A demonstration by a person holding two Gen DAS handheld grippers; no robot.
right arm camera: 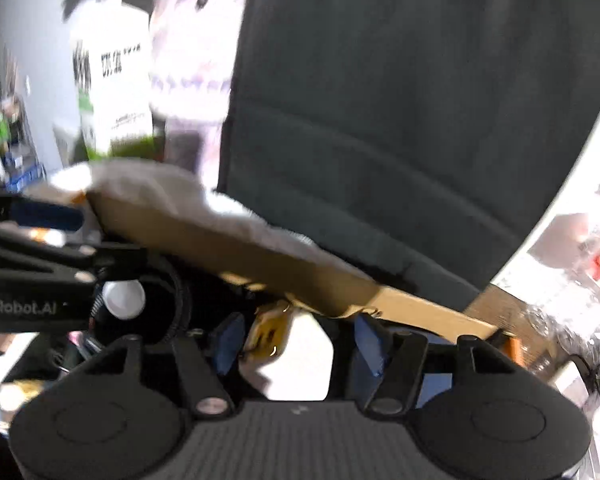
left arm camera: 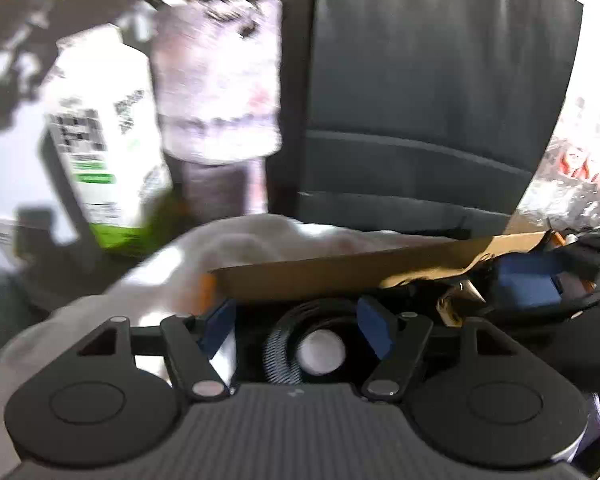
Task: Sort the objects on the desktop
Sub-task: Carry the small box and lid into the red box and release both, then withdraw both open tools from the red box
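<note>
Round black ribbed object with a white centre (left arm camera: 314, 350): lies in the cardboard box just behind its near wall; the white disc faces up toward the left wrist camera; round, so no long axis can be told. It shows too in the right wrist view (right arm camera: 140, 300), left of the right gripper.
Small shiny gold-and-yellow object (right arm camera: 270, 330): sits in the box at the inner face of the right gripper's left finger; blurred, so its long axis and heading cannot be told.
Left gripper (left arm camera: 300, 326): blue-padded fingers spread wide on either side of the round black object; pads (left arm camera: 374, 330) apart from it, nothing held.
Right gripper (right arm camera: 298, 342): fingers parted wide; the left pad (right arm camera: 228, 342) is at the gold object, contact unclear; jaws not closed on anything.
Brown cardboard box (left arm camera: 340, 274): open-topped, its wall running across just ahead of both grippers.
White crumpled cloth (left arm camera: 236, 246): draped over the far left edge of the box.
Dark grey upholstered chair back (left arm camera: 428, 92): stands upright behind the box.
White carton with green band and black print (left arm camera: 100, 152): upright beyond the box's left corner, blurred.
Pale pink patterned cylinder (left arm camera: 220, 84): just right of the carton, upright, blurred.
</note>
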